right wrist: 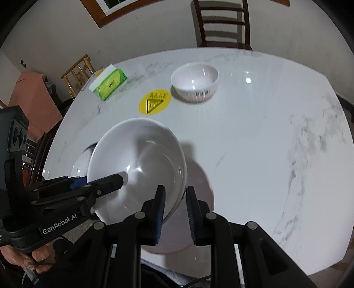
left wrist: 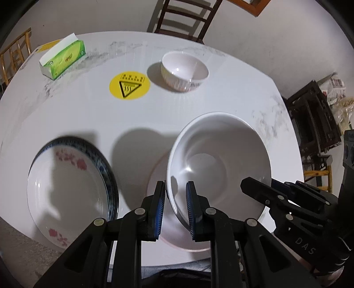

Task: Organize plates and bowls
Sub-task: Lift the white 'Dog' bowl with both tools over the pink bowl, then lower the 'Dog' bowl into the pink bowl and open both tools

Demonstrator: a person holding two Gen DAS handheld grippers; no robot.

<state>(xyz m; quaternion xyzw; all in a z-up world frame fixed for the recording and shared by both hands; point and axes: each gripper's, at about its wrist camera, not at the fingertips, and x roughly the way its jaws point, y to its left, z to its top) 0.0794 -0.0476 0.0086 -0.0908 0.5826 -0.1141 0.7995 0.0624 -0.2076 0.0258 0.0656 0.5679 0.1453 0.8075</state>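
Observation:
A large white bowl (left wrist: pixel 219 164) (right wrist: pixel 141 164) is held tilted above a pinkish plate (left wrist: pixel 159 177) (right wrist: pixel 199 190) near the table's front edge. My left gripper (left wrist: pixel 176 210) straddles the bowl's left rim, its jaws narrowly apart around it. My right gripper (right wrist: pixel 176 210) straddles the bowl's right rim the same way. A white plate with a blue rim and pink flowers (left wrist: pixel 70 181) lies at the left. A small white bowl with a patterned side (left wrist: pixel 184 71) (right wrist: pixel 194 85) stands further back.
A green tissue box (left wrist: pixel 63 58) (right wrist: pixel 109 85) sits at the far left of the white marble table (left wrist: pixel 232 99) (right wrist: pixel 265 144). A round yellow warning sticker (left wrist: pixel 129 85) (right wrist: pixel 154 102) is on the table. A dark wooden chair (left wrist: pixel 183 17) (right wrist: pixel 223 24) stands behind.

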